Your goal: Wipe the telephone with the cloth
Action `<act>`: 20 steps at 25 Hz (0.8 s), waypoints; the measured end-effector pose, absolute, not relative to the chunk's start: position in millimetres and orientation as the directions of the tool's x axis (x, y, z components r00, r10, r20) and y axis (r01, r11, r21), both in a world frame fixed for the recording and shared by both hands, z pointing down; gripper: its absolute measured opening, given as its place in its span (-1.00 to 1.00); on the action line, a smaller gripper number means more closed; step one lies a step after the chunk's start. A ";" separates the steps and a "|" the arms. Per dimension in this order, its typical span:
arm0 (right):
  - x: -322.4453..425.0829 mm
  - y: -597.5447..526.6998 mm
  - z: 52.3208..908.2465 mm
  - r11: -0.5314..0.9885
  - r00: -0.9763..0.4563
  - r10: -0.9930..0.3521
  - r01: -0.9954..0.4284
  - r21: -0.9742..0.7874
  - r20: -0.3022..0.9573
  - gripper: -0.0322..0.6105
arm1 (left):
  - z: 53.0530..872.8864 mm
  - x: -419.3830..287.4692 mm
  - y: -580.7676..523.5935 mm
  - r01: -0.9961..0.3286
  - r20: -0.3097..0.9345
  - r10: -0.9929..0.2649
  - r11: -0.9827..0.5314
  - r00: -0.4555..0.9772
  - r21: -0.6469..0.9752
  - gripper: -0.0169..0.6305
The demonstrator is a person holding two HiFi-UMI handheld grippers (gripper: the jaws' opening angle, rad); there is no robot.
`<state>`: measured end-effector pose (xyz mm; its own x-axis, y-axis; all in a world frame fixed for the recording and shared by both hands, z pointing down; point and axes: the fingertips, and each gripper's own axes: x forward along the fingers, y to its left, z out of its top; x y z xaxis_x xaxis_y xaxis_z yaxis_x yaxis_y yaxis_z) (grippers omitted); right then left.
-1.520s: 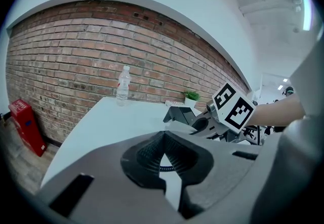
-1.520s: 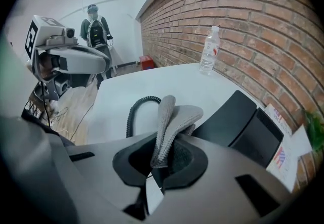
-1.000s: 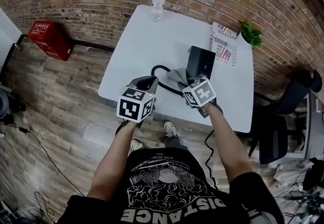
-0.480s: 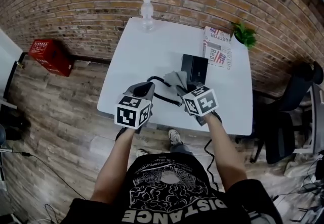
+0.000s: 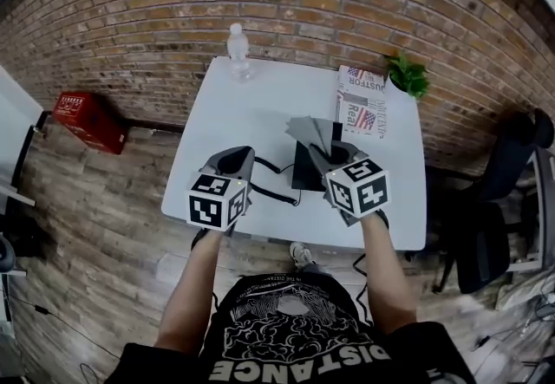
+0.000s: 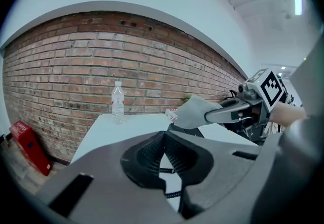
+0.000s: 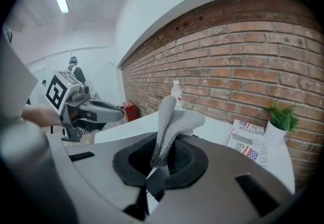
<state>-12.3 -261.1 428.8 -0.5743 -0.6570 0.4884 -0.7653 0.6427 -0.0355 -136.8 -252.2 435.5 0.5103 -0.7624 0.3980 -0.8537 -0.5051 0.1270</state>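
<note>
One second on, has hoisted cloth (image 5: 310,128) above telephone (image 5: 305,171), pinched in right gripper (image 5: 328,151), left gripper (image 5: 242,155) pressed together empty; wiping likely next.

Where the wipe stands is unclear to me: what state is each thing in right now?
Grey knitted cloth: pinched in the right gripper, held above the black desk telephone.
Right gripper: shut on the cloth.
Telephone: resting on the white table.
Left gripper: shut, empty.
Clear plastic water bottle: upright, capped.
Folded newspaper: lying flat.
Potted green plant: upright.
</note>
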 end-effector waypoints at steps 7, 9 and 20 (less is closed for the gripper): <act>9.2 -269.7 386.9 0.623 -0.586 -0.714 -0.781 -0.034 0.383 -0.86 | 403.9 -134.2 -265.0 -0.877 0.350 -0.810 -0.475 0.470 0.079 -0.93; 12.6 -270.2 378.2 0.622 -0.592 -0.722 -0.782 -0.039 0.357 -0.86 | 398.0 -131.6 -266.8 -0.881 0.340 -0.819 -0.469 0.462 0.069 -0.93; 22.8 -275.5 371.4 0.632 -0.605 -0.723 -0.774 -0.035 0.335 -0.86 | 397.1 -123.3 -271.1 -0.895 0.354 -0.831 -0.443 0.430 0.047 -0.93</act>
<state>22.8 -275.5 371.4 -0.6048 -0.7225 0.3348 -0.7742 0.6320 -0.0346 -123.3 -271.1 397.1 0.4299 -0.8305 0.3541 -0.8951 -0.4435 0.0466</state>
